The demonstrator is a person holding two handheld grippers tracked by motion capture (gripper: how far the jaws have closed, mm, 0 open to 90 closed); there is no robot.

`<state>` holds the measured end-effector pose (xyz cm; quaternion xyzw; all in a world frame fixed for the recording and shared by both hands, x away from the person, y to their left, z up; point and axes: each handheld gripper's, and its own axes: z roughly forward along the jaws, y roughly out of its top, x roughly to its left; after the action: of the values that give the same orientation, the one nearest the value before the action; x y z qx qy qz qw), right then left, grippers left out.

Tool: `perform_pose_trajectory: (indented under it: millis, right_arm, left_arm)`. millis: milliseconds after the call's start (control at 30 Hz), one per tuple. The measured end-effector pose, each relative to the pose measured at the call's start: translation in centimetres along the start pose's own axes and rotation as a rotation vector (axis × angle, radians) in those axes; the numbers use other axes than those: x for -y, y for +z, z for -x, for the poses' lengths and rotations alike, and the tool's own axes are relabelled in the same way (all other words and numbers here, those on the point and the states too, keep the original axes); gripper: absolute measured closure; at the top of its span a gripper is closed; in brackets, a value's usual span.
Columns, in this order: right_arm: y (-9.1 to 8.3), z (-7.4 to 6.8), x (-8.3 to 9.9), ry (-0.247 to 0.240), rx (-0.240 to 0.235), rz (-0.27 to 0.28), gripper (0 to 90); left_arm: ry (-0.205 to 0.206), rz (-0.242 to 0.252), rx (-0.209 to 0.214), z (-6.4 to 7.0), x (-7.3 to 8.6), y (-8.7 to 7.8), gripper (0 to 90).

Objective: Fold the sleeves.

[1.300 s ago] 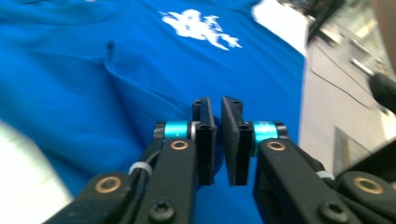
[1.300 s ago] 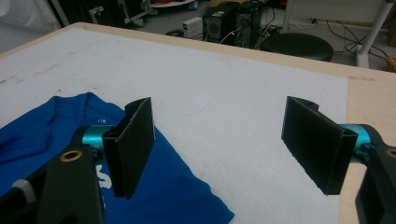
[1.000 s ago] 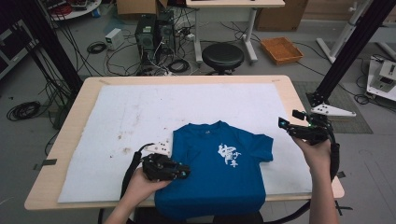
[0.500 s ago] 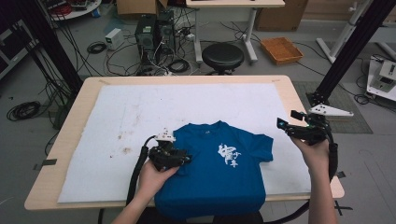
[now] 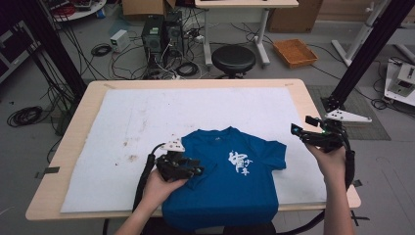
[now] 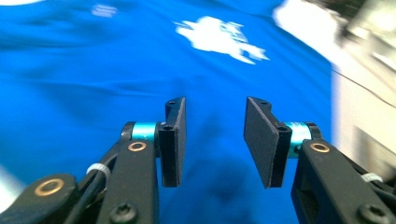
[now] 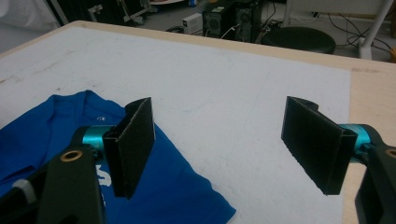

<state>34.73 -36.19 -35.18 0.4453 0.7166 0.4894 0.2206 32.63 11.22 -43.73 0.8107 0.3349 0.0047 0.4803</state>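
T-shirt (image 5: pixel 235 188) lies flat; left gripper (image 6: pixel 212 140) hovers spread over its nine-o'clock sleeve. Advise lowering squarely, pinching one fabric layer. Right gripper (image 7: pixel 229 144) spread, empty.

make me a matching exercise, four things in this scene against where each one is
Things:
1. blue t-shirt
2. left tool
3. right tool
4. black stool

Places:
A. on the floor beyond the table's far edge
B. spread on the white mat, hem over the near edge
C. open above the shirt's sleeve area
D. open, held off the shirt's other side, over the mat

Pairs: 1-B, 2-C, 3-D, 4-A
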Motion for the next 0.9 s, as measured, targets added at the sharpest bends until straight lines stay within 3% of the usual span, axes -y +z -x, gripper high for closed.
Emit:
perform_pose_trajectory:
  millis: [33,67,100,133,233,467,567,600,667,833,900]
  right_arm:
    - [0.0,0.1,0.1,0.010,0.004,-0.001,28.4]
    - [0.1,0.2,0.2,0.014,0.007,-0.001,30.2]
    - [0.2,0.3,0.3,0.023,0.009,-0.006,31.3]
    - [0.3,0.3,0.4,0.028,0.011,-0.008,33.7]
    - [0.7,0.5,0.9,0.034,0.010,-0.038,42.0]
    - [2.5,1.5,3.3,0.076,0.014,-0.155,58.6]
    - [3.0,1.7,3.9,0.090,0.018,-0.186,61.2]
    - [3.7,2.0,4.6,0.105,0.020,-0.233,62.3]
    - [4.3,2.2,5.0,0.113,0.019,-0.258,63.6]
    - [5.8,2.1,5.9,0.094,0.044,-0.320,64.3]
    - [6.5,2.0,6.3,0.065,0.050,-0.346,66.6]
  left_arm:
    - [-0.039,0.028,-0.088,-0.9,-0.1,-0.4,58.1]
    - [-0.058,0.037,-0.144,-1.6,-0.1,-0.6,58.1]
    - [-0.058,0.037,-0.144,-1.6,-0.1,-0.6,58.1]
    - [-0.072,0.052,-0.207,-2.4,-0.2,-0.9,58.2]
    - [-0.071,0.108,-0.267,-3.4,-0.3,-2.0,58.2]
    - [-0.048,0.212,-0.308,-4.2,-0.2,-4.9,54.3]
    - [-0.046,0.226,-0.315,-4.4,-0.1,-5.5,54.3]
    - [-0.051,0.238,-0.315,-4.7,0.1,-6.0,54.2]
    - [-0.060,0.250,-0.311,-5.0,0.3,-6.5,53.6]
    - [-0.079,0.271,-0.297,-5.7,0.8,-7.3,53.6]
    - [-0.076,0.282,-0.288,-5.8,0.8,-7.4,53.3]
